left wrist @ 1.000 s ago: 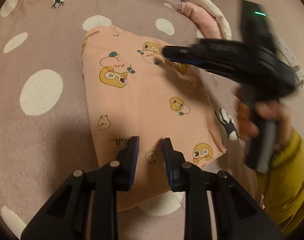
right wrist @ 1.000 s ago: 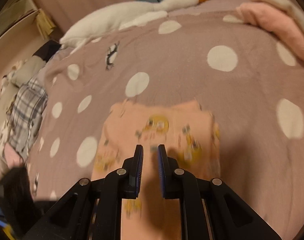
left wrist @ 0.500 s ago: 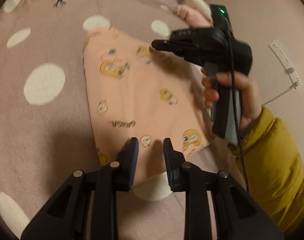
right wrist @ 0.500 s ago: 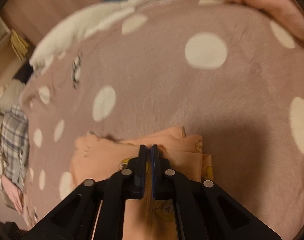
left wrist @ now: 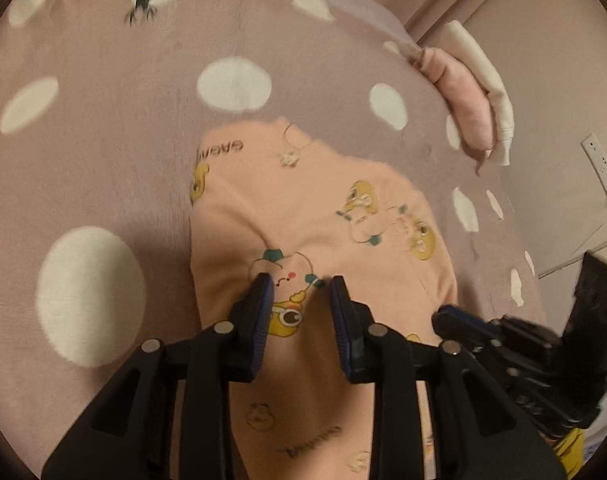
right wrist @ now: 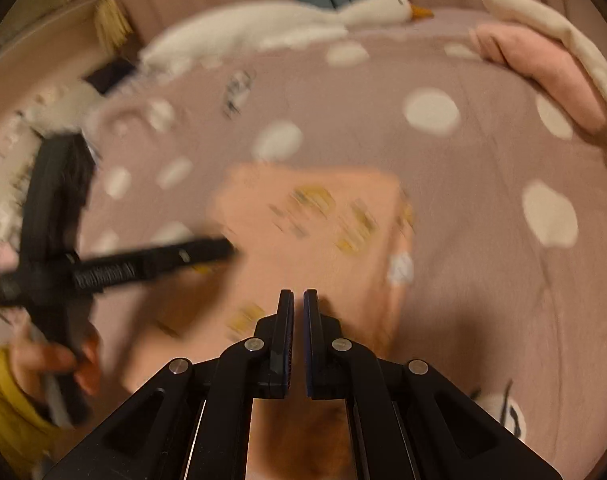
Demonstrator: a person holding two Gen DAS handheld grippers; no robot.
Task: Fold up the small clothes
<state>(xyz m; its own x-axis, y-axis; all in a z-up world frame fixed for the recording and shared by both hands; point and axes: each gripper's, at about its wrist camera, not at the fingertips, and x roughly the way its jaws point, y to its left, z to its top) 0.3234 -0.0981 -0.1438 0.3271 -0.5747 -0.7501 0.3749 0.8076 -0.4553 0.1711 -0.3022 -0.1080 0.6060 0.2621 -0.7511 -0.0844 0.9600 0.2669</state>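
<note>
A peach garment (left wrist: 323, 208) with yellow cartoon prints lies flat on a mauve polka-dot blanket (left wrist: 103, 140). My left gripper (left wrist: 301, 292) hovers over its middle, open, with the cloth below the pads and not pinched. The tip of my right gripper (left wrist: 443, 316) reaches in over the garment's right side. In the blurred right wrist view the right gripper (right wrist: 298, 300) is shut over the near part of the garment (right wrist: 315, 248), and I see no cloth between its pads. There the left gripper (right wrist: 223, 246) comes in from the left, held by a hand (right wrist: 63, 360) in a yellow sleeve.
A white goose plush (right wrist: 263, 28) lies along the blanket's far edge. Folded pink and cream clothes (left wrist: 467, 108) are stacked at the far right. A power strip (left wrist: 601, 168) hangs on the wall beyond the bed's right edge.
The right gripper's jaws closed, and it swung from the garment's far corner to its near right side. The left gripper moved forward over the garment's middle.
</note>
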